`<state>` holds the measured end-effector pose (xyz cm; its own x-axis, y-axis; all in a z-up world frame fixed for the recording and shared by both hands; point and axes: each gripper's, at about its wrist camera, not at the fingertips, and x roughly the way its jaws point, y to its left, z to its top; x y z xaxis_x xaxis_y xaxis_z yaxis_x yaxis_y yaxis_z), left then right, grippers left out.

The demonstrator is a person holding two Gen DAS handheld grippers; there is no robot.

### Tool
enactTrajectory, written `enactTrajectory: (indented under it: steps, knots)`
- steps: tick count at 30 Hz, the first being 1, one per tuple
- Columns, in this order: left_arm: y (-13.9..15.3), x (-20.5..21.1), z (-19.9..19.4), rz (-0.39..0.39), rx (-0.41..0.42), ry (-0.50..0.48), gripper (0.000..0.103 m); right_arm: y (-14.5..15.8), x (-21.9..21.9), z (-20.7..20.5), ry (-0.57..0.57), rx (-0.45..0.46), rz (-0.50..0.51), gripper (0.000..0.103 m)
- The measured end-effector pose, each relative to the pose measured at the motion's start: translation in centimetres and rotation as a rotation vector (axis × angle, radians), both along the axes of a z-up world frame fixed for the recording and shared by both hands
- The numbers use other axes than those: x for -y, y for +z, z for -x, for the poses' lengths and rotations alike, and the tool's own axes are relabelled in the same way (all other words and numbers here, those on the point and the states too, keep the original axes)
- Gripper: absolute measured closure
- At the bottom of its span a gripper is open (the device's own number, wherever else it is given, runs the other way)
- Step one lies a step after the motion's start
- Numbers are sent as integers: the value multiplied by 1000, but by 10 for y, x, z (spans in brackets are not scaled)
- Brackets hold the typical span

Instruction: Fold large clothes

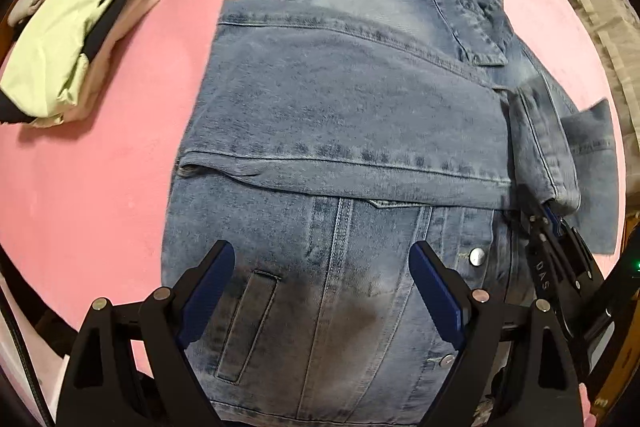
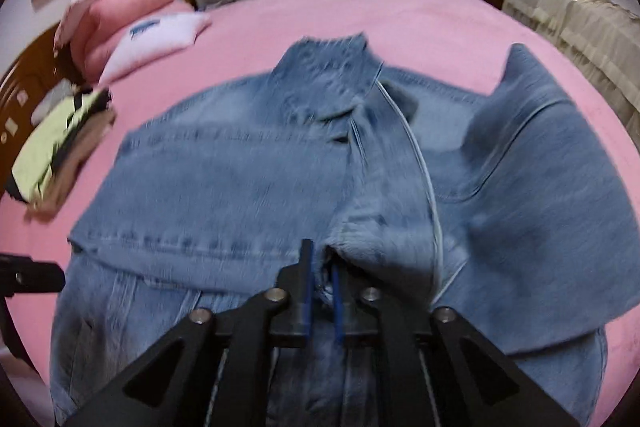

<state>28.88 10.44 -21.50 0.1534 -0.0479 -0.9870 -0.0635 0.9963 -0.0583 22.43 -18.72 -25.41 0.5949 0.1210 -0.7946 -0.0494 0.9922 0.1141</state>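
A denim jacket (image 1: 344, 131) lies front-up across the pink bed (image 1: 100, 195), and the fold looks partly made: one sleeve (image 1: 352, 115) is laid flat across the chest, its cuff ending near the middle of the garment. That placement makes sense, since a sleeve tucked over the body narrows the jacket into a block before it gets doubled over.

The right gripper (image 2: 322, 281) is clenched on a bunched edge of denim, which looks like the cuff of the other sleeve (image 2: 384, 187). The cloth rises from between its pads (image 2: 307, 279) and runs away ahead of it toward the collar (image 2: 332, 75). Holding the cuff rather than the middle of the sleeve, I judge, lets the whole length be drawn over in one sweep. To that gripper's right a broad flap of denim (image 2: 552, 167) spreads loose on the bed, not yet tidied.

The left gripper (image 1: 322, 291) is released, jaws wide apart, grasping nothing. It hovers over the lower front of the jacket, with a welt pocket (image 1: 248, 323) just below and between its fingers and a metal button (image 1: 477, 257) beside its right finger. The folded sleeve lies ahead of it. It seems poised either to pin the body down or to take the hem.

Off to the left gripper's far left, well apart from the jacket, sits a pile of folded clothes (image 1: 68, 43), presumably finished pieces.
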Motion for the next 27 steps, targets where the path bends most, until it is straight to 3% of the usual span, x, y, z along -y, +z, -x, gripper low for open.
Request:
enactTrajectory:
  steps: [2, 5, 9, 19, 24, 27]
  knots:
    - [-2, 5, -1, 1, 6, -19, 15, -3, -3, 4, 19, -9, -20, 66]
    - [-3, 16, -3, 22, 22, -50, 15, 2, 0, 8, 39, 7, -68, 43]
    - [-5, 29, -9, 65, 25, -62, 15, 9, 5, 4, 81, -23, -135, 43]
    - [1, 49, -10, 58, 37, -29, 15, 53, 12, -5, 242, 91, -284, 37]
    - [-4, 49, -3, 44, 19, 7, 15, 45, 4, -32, 380, -24, -412, 37]
    - [-13, 57, 1, 77, -13, -15, 15, 48, 16, -32, 375, -46, -450, 37]
